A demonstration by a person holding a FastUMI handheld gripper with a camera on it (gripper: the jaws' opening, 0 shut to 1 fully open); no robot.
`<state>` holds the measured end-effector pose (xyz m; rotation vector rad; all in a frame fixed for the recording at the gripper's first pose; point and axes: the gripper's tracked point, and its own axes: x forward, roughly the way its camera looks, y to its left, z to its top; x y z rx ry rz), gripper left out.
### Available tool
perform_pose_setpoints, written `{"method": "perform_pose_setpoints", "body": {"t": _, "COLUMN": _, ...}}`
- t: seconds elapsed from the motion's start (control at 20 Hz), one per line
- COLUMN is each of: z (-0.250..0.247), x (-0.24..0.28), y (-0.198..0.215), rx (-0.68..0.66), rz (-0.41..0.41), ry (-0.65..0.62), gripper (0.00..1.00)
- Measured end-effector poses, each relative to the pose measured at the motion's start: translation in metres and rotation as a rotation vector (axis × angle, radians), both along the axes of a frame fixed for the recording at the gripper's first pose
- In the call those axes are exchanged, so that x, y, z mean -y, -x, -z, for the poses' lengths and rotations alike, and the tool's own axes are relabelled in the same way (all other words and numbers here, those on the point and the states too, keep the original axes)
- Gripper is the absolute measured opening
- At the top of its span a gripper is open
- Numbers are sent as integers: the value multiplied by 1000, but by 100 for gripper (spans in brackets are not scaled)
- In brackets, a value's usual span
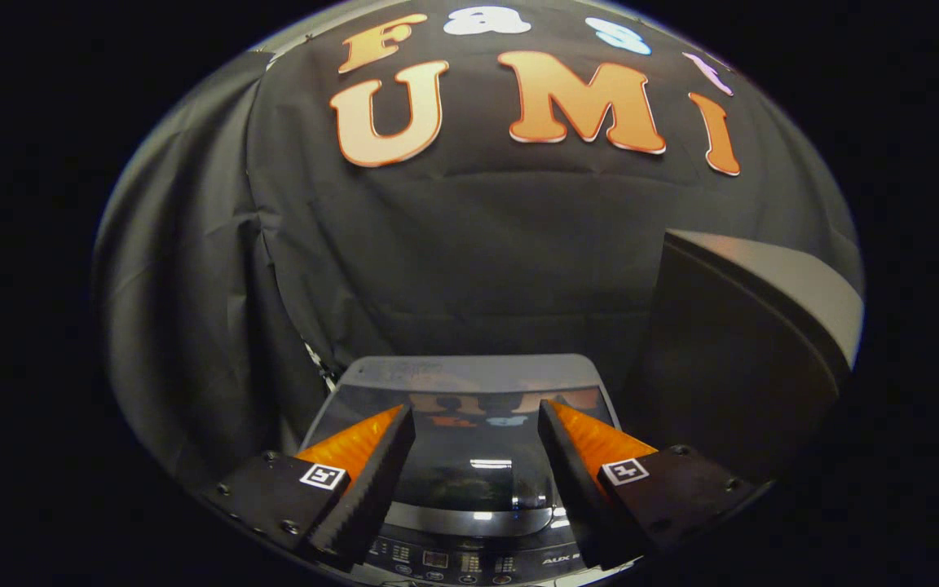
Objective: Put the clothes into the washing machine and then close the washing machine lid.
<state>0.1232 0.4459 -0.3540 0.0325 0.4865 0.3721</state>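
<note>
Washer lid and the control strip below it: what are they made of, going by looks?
Lid: looks like dark glass or glossy plastic in a grey frame; it mirrors the wall and a light bar. Control panel: likely dark plastic, semi-gloss, with printed markings. The gripper hovers open above the lid, fingers apart, touching nothing.

The tool (476,420) has wedge-shaped ridged fingers, screwed mounts, and square printed markers.

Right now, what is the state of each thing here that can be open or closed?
Washing machine lid: closed, lying flat, glossy glass reflecting the booth.
Gripper: open, fingers spread apart above the lid, holding nothing.
Control panel: at the machine's near edge below the fingers; whether it is lit cannot be told.
</note>
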Motion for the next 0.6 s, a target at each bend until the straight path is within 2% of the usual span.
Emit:
{"method": "perform_pose_setpoints", "body": {"t": 0.3, "z": -113, "x": 41, "y": 30, "rx": 177, "rz": 40, "ry": -73, "gripper": 98}}
{"method": "perform_pose_setpoints", "body": {"t": 0.45, "z": -165, "x": 77, "y": 48, "rx": 258, "rz": 58, "ry": -67, "gripper": 98}}
{"method": "perform_pose_setpoints", "body": {"t": 0.6, "z": -218, "x": 116, "y": 72, "rx": 332, "rz": 42, "ry": -86, "gripper": 98}}
